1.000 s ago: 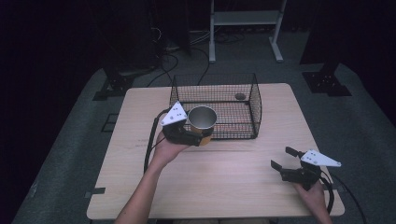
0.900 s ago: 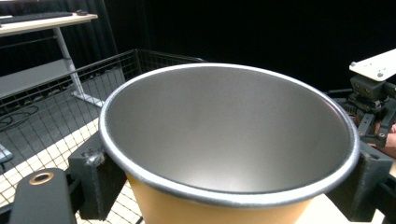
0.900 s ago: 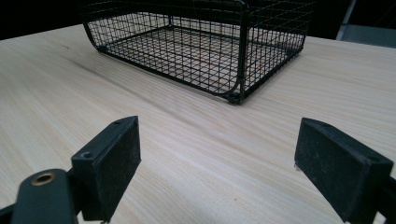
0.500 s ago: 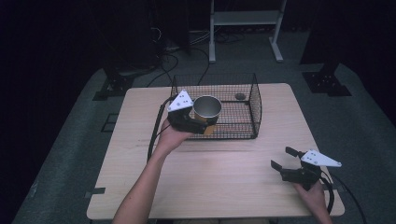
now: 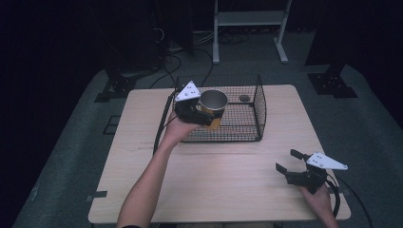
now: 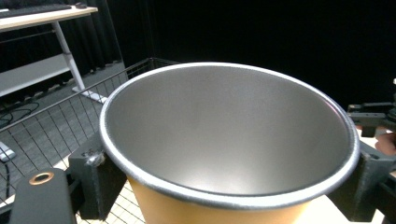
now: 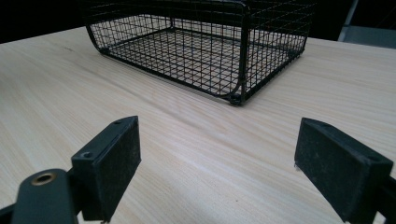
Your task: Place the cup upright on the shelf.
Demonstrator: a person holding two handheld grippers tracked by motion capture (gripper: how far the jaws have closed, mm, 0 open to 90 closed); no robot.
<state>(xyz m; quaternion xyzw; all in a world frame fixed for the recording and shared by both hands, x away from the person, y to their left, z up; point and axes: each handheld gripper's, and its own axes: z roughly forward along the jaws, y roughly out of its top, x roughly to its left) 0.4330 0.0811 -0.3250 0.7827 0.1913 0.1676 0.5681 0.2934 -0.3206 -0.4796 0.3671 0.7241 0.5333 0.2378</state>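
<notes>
Left gripper [image 5: 203, 113], clenched on the cup [image 5: 212, 103], has carried it toward 12 o'clock over the basket [image 5: 259, 102], likely for depositing; right gripper [image 5: 291, 161] rests released

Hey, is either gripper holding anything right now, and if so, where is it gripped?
The left gripper holds the cup by its sides just under the rim, over the basket. The right gripper is open and empty.

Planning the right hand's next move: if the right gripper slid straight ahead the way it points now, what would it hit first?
Bare table first, then probably the near corner of the wire basket. The right gripper is open with nothing between its jaws; how far the basket is, I cannot tell.
</notes>
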